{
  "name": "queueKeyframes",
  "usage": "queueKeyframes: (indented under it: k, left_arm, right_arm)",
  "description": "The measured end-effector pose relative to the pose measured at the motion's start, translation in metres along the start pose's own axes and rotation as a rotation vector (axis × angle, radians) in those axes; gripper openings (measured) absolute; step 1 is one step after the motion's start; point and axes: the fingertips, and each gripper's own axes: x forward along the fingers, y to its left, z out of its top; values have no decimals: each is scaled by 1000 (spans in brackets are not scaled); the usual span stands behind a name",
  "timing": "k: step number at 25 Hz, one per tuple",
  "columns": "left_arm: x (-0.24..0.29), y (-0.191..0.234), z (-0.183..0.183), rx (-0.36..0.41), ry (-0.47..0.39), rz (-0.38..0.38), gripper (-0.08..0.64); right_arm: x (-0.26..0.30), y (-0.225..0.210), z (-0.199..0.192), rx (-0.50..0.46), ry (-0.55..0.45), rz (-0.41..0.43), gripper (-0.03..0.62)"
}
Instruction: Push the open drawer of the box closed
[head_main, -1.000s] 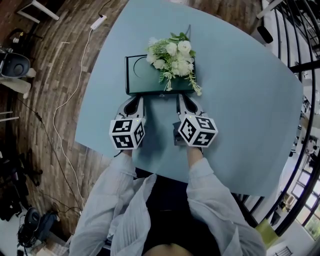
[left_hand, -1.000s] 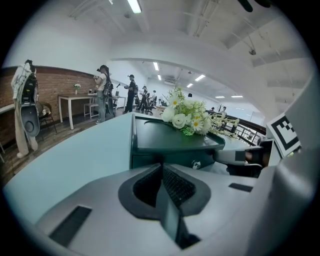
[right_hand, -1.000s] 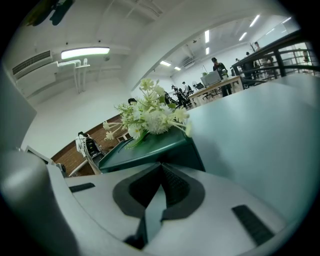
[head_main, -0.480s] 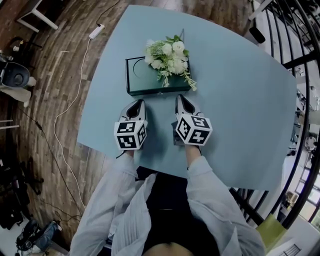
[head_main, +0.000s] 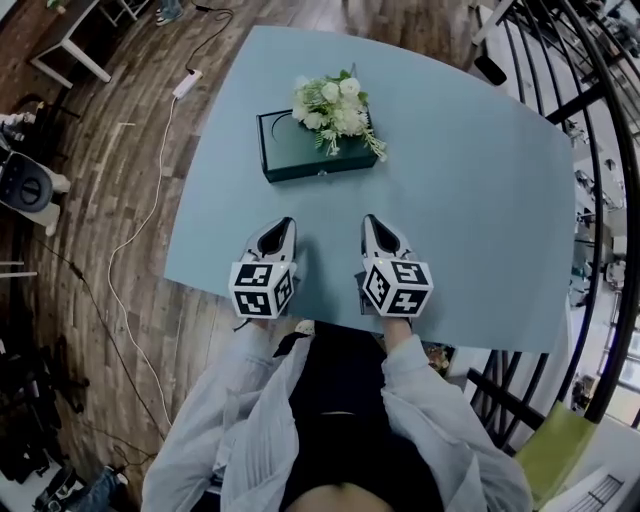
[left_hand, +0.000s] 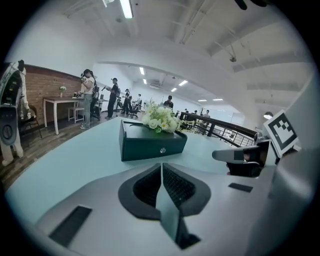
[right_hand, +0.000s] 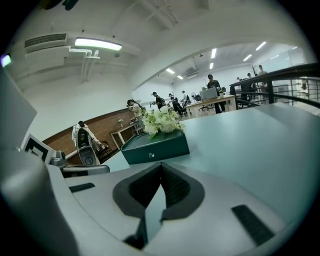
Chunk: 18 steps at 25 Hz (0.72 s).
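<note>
Head view shows your left claw (head_main: 284, 224) and right claw (head_main: 369, 220) over the pale blue desk (head_main: 480, 180). Both are on the near side of the dark green box (head_main: 295, 160) and clear of it, the left one opposite its left half, the right one opposite its right end. Left gripper view has your jaws pressed together with nothing between them, and right gripper view shows the same clenched, empty state. The box's drawer front (left_hand: 145, 149) faces you and sits flush with the body, its small round knob (left_hand: 163, 150) near the middle. A bunch of white flowers (head_main: 335, 105) lies on the box's top, toward its right side.
</note>
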Motion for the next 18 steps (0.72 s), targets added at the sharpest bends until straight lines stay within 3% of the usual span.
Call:
queueKeyframes:
  k: [18]
  left_arm:
    - [-124, -57, -11, 89, -58, -205, 21]
  right_arm:
    - [-141, 58, -42, 33, -116, -50, 6]
